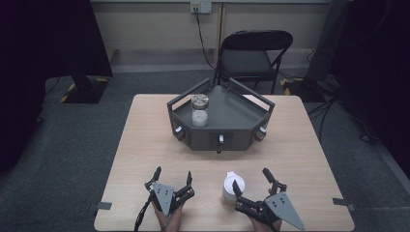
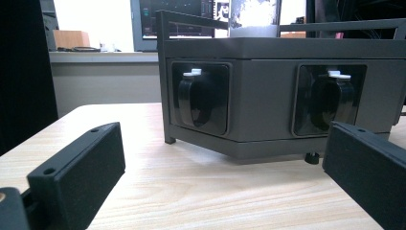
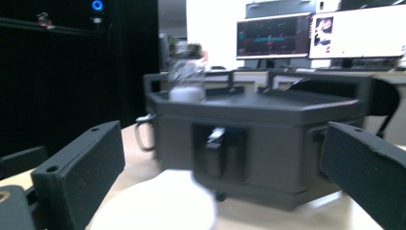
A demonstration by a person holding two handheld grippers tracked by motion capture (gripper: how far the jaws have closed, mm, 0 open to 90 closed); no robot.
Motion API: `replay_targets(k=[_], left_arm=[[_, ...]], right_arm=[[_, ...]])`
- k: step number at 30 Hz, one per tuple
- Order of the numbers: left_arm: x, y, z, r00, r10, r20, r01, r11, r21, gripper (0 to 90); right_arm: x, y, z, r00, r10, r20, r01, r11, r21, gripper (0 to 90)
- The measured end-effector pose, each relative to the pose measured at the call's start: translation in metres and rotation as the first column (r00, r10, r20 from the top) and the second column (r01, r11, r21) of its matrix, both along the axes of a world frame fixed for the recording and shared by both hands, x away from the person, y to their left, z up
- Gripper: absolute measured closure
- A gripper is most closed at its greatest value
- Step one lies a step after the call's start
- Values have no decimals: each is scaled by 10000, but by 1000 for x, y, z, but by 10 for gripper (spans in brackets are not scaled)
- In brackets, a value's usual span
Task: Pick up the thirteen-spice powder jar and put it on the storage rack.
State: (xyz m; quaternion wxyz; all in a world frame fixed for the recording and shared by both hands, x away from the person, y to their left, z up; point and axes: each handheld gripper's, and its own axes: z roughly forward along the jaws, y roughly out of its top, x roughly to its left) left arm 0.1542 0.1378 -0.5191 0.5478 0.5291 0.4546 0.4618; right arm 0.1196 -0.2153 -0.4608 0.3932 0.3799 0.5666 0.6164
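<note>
A dark grey, many-sided tray [image 1: 241, 113] with a railed rim stands at the middle of the pale wooden table [image 1: 145, 145]. On its deck, toward the left side, a clear jar [image 1: 199, 110] with a metal lid stands upright. Its front faces carry recessed knobs [image 2: 196, 96], each topped by a small white tab.

Near the table's front edge, the left tongs [image 1: 172, 177] rest low with their jaws spread wide and nothing between them, pointing at the tray. The right tongs [image 1: 252, 178] are also spread wide. A white lidded cup [image 1: 233, 188] stands upright at their left jaw, and from the high view the jaw seems to overlap the cup, though I cannot tell whether they touch. In the right gripper view the cup's white top shows blurred low between the jaws.

A black folding chair [image 1: 254, 53] stands beyond the table.
</note>
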Motion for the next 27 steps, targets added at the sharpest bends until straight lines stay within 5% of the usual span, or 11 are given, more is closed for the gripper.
replay_targets(k=[15,27], left_arm=[[0,0,0,10000,-1,2,1,10000,-1,1],[0,0,0,10000,2,3,-2,10000,2,1]], right_arm=[[-7,27,-28,9955,14,-943,-51,9992,-388,153],[-7,27,-31,9947,-55,-1024,-9,9981,-619,296]])
